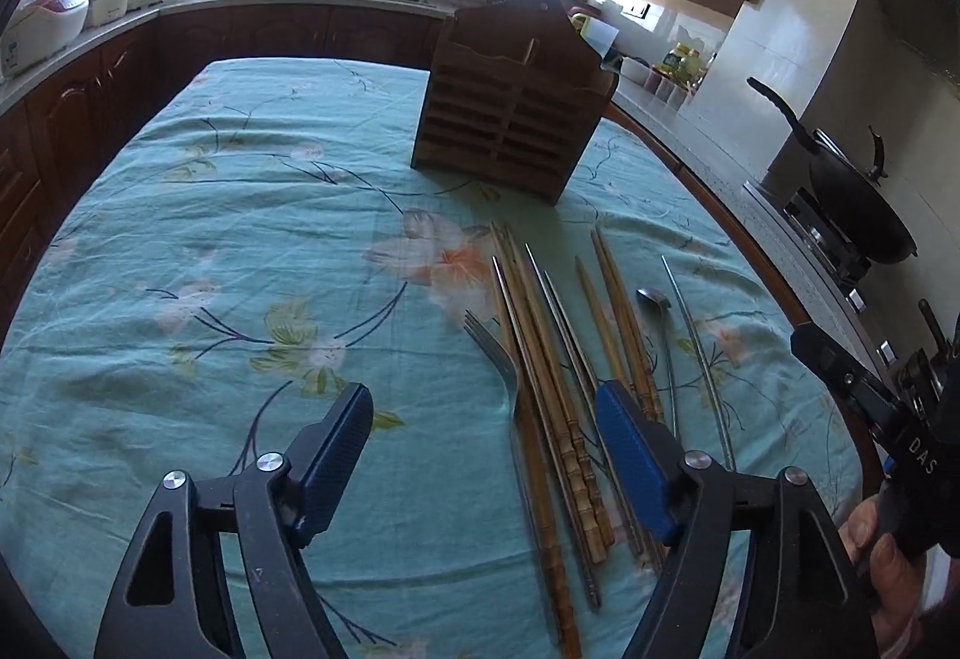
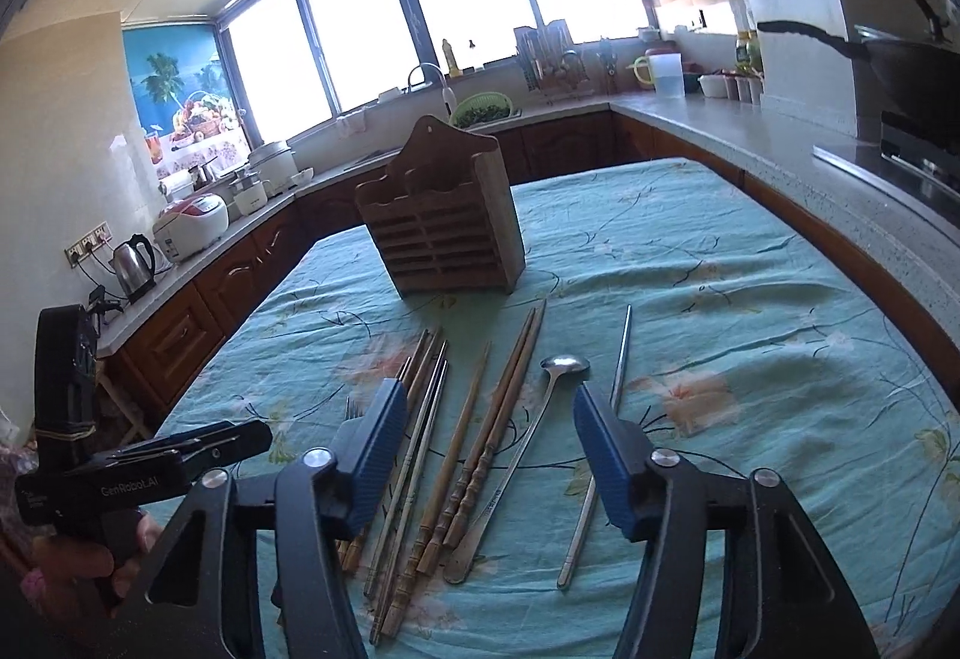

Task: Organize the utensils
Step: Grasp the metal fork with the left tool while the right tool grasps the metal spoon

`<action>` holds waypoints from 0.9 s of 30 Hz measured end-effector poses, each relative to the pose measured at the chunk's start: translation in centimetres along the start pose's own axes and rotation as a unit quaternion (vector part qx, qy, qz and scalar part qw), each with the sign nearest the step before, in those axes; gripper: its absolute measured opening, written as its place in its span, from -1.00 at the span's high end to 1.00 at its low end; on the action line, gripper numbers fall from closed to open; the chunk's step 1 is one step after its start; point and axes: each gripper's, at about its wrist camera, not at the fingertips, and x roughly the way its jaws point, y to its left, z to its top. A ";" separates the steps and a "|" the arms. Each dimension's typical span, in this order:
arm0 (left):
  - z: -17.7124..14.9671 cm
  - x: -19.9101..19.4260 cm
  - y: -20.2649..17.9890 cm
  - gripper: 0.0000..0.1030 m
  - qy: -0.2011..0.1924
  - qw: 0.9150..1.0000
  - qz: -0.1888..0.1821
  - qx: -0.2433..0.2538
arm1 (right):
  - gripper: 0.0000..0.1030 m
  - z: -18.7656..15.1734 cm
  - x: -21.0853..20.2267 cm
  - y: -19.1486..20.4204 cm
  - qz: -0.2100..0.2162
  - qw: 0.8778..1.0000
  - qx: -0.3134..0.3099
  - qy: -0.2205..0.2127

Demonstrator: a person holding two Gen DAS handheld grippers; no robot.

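A wooden slatted utensil holder [image 1: 510,110] stands on the teal flowered tablecloth, also in the right wrist view [image 2: 441,224]. In front of it lie several wooden chopsticks [image 1: 555,401] [image 2: 480,455], metal chopsticks [image 1: 699,353] [image 2: 621,353], a metal fork [image 1: 495,353] and a metal spoon [image 1: 657,302] [image 2: 564,365]. My left gripper [image 1: 483,407] is open and empty above the fork and chopsticks. My right gripper [image 2: 486,407] is open and empty above the wooden chopsticks and spoon.
The tablecloth [image 1: 210,239] covers a table ringed by a kitchen counter [image 2: 750,125]. A black wok [image 1: 858,203] sits on a stove at the right. A kettle [image 2: 135,263] and rice cooker [image 2: 192,227] stand on the left counter.
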 end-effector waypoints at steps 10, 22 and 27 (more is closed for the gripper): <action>3.3 5.4 -0.8 0.21 0.067 0.997 -0.014 0.023 | 0.22 0.7 4.4 -1.3 0.005 0.997 0.028 0.069; 5.3 10.2 0.4 0.56 0.102 0.995 -0.023 0.003 | 0.39 0.8 9.5 -2.5 -0.009 0.988 0.048 0.150; 5.5 10.7 0.5 0.65 0.106 0.994 -0.027 0.010 | 0.51 0.9 11.1 -3.3 -0.010 0.984 0.060 0.166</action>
